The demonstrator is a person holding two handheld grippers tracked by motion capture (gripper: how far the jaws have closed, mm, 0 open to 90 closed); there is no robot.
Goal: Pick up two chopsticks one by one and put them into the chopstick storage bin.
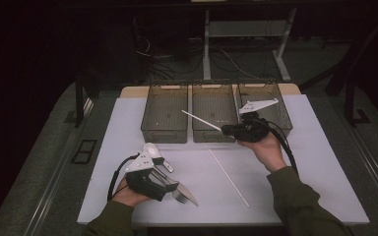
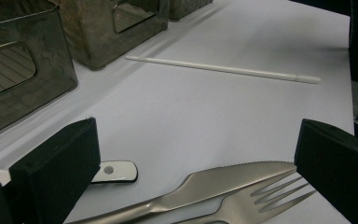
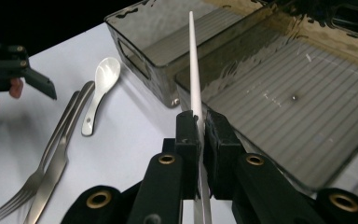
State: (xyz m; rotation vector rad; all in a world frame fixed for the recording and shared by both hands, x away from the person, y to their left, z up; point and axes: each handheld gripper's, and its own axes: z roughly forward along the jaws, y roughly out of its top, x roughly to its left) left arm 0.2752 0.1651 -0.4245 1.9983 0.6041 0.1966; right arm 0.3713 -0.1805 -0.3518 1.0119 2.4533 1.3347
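While the left tool point(image 2: 196, 154) gapes over steel cutlery, the right tool point(image 3: 198, 128) clamps a slim white chopstick point(image 3: 193, 70).

Room dim, background near black in high view; light falls from above onto white table point(image 1: 295, 162), brightest area. Soft shadows under bins point(image 1: 165, 118) on near side. High view low resolution, slightly soft. Left gripper view: knife point(image 2: 205, 186) shows mild sheen, near jaws blurred. Right gripper view: bin floor glints, near jaws perhaps slightly out of focus.
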